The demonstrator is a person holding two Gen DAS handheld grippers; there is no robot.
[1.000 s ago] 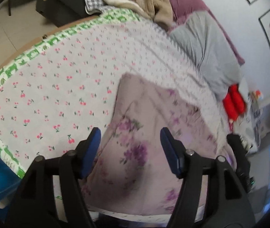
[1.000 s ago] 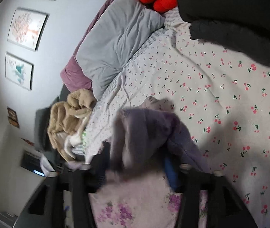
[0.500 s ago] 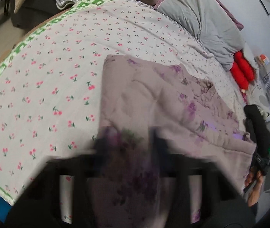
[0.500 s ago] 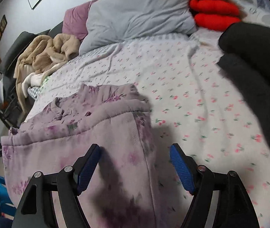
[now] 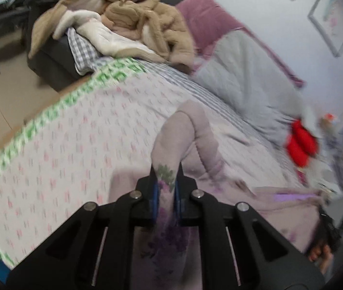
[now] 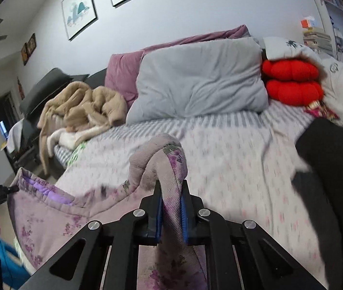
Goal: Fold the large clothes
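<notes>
Left wrist view: left gripper (image 5: 166,183) closing, pads already pinching a lilac flowered garment (image 5: 171,145), lifted off the cherry-print bedsheet (image 5: 75,149).
Right wrist view: right gripper (image 6: 170,199) clamped on another fold of garment (image 6: 161,162), raised over bedsheet (image 6: 232,169).

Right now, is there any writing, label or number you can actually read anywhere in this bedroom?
None can be read.
Framed pictures on the wall: drawings only, no legible words.
Small dark plaques: too small to read.
Boxes and papers on the shelf: print too small and blurred.
Floral garment: flower pattern, no label showing.
</notes>
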